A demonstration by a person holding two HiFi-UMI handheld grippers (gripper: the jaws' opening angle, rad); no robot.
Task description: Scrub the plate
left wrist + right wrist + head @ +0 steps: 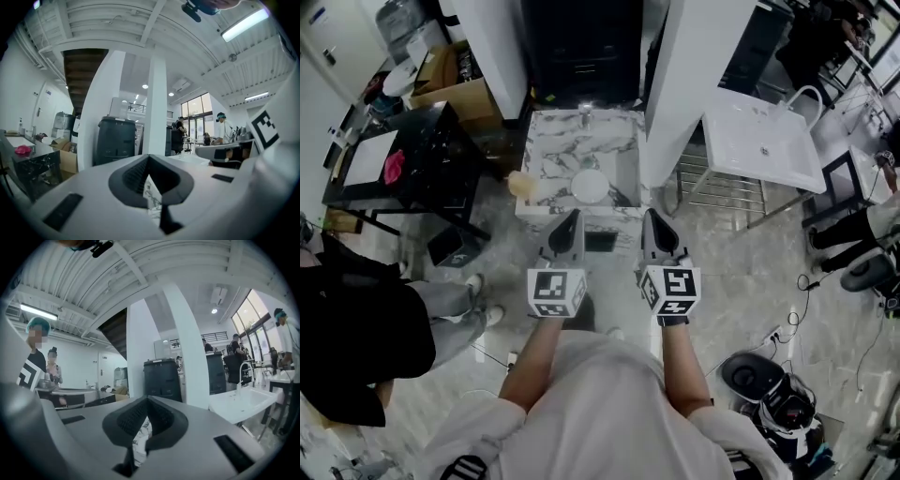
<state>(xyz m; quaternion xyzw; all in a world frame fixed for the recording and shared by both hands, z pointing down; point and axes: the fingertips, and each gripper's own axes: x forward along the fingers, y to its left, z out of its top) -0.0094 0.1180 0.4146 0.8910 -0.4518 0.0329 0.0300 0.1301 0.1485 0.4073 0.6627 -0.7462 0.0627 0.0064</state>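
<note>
Hovering grippers: both hung side by side, short of the marble sink, noses aimed at it, and touched nothing.
Left gripper: jaws were pressed fully together, tips meeting, with nothing between them. Only a sliver of marble showed past the pads.
Right gripper: same story, clamped tight on itself and empty, level with its partner.
Plate: white and round, it lay flat in the sink near the front edge. It was ahead of both sets of tips and roughly between their lines.
Tan lump: it sat at the sink's left rim, near the plate but apart from it.
Tap: it stood at the back of the sink, in line with the plate.
Person: wore a white top, with both forearms stretched forward.
White basin: it was off to the right, past a white column, well apart from the action.
Black table: it was off to the left, with a pink cloth lying on it.
Bystander: in a dark top and grey trousers, stood at the left edge.
</note>
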